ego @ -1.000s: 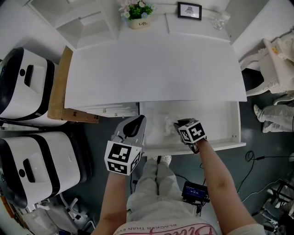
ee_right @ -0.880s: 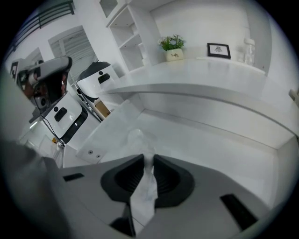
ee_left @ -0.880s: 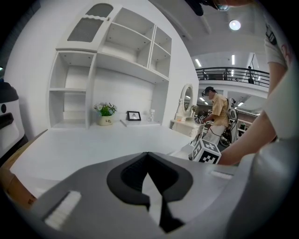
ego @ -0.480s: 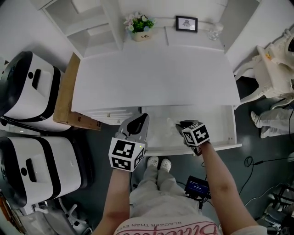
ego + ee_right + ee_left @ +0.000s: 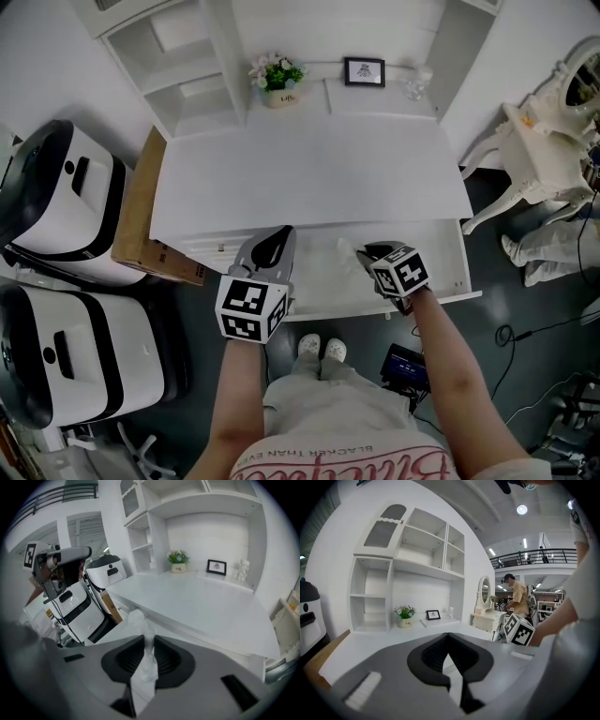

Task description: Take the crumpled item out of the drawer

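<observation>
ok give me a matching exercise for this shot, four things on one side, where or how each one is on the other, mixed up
1 crumpled clear plastic item
2 small white pot of flowers
3 brown cardboard box
4 left claw

a shut, nothing in it
b beside the white desk, at its left in the head view
c pinched in the right claw
d at the back of the desk

Pairs: 1-c, 2-d, 3-b, 4-a

Grey left claw [image 5: 277,234] and right claw [image 5: 362,251], black ribbed pads [image 5: 436,656], white cubes [image 5: 249,311] with black square markers. Person wears white shirt [image 5: 356,466] with pink lettering, light grey trousers [image 5: 323,398], white shoes [image 5: 322,348].
</observation>
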